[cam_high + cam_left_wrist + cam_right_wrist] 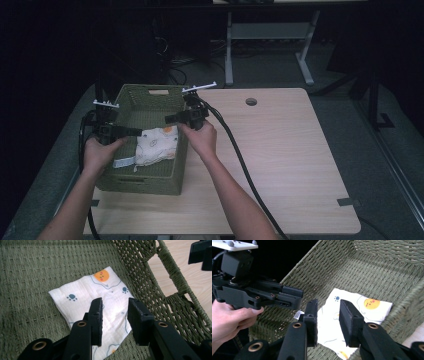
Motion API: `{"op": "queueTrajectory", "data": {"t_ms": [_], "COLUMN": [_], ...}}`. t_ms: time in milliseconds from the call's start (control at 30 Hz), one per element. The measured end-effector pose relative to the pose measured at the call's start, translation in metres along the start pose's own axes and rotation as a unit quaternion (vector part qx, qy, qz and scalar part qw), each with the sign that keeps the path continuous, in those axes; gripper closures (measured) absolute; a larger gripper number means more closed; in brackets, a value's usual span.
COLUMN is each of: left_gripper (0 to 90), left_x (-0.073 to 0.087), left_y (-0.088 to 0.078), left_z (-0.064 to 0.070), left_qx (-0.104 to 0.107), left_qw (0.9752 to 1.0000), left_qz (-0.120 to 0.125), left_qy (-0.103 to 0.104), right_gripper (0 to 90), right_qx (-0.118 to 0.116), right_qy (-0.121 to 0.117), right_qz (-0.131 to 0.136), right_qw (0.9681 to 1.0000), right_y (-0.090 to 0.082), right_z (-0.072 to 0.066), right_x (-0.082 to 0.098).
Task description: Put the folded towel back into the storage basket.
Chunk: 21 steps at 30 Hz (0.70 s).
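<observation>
Left gripper (134, 131) hovers over the cloth (157, 145), jaws parted and empty. That folded cloth lies flat inside the basket (150, 183), toward its right wall. Right gripper (170, 119) hangs just above, likewise parted, holding nothing.

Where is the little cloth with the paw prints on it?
The cloth lies folded on the floor of the green woven basket, at the table's left in the high view, below the left gripper and right gripper.
</observation>
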<state>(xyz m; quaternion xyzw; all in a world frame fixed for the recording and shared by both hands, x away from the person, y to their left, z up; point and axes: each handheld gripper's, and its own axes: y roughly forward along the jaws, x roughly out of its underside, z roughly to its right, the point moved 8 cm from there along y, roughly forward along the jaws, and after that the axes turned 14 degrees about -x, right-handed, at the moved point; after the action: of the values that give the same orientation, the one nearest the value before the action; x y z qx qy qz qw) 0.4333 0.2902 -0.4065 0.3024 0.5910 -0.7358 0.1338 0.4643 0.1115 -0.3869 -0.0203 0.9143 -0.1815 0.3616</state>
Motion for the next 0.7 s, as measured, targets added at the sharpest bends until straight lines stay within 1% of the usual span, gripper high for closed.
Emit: {"op": "queueTrajectory", "data": {"t_ms": [33,133,200,267,333,500,600,700], "left_gripper": [64.9,64.0,63.3,62.1,61.4,59.1,56.6,55.6], "left_x": [0.000,-0.002,-0.002,-0.002,-0.002,-0.004,-0.006,-0.007], "left_y": [-0.002,-0.007,-0.010,-0.013,-0.014,-0.017,-0.017,-0.016], "left_z": [0.001,0.004,0.007,0.011,0.015,0.028,0.036,0.044], "left_qx": [0.001,0.005,0.005,0.006,0.006,0.013,0.012,0.017], "left_qw": [1.0000,0.9999,0.9998,0.9998,0.9998,0.9995,0.9994,0.9992], "left_qz": [0.002,0.013,0.016,0.018,0.021,0.028,0.032,0.035], "left_qy": [0.001,-0.006,-0.007,-0.003,-0.005,-0.001,0.001,0.002], "right_gripper": [66.5,64.4,63.3,62.0,60.8,58.1,57.3,56.7], "right_qx": [-0.002,-0.008,-0.010,-0.012,-0.015,-0.020,-0.018,-0.015], "right_qy": [0.003,-0.002,0.003,0.003,0.000,0.002,0.002,0.007], "right_qz": [0.002,0.004,0.007,0.011,0.015,0.021,0.028,0.029], "right_qw": [1.0000,1.0000,0.9999,0.9999,0.9998,0.9996,0.9995,0.9994], "right_y": [-0.003,-0.012,-0.018,-0.025,-0.032,-0.051,-0.063,-0.073], "right_z": [0.000,0.003,0.005,0.006,0.006,0.008,0.012,0.016], "right_x": [0.001,0.002,0.003,0.003,0.003,0.005,0.006,0.007]}}
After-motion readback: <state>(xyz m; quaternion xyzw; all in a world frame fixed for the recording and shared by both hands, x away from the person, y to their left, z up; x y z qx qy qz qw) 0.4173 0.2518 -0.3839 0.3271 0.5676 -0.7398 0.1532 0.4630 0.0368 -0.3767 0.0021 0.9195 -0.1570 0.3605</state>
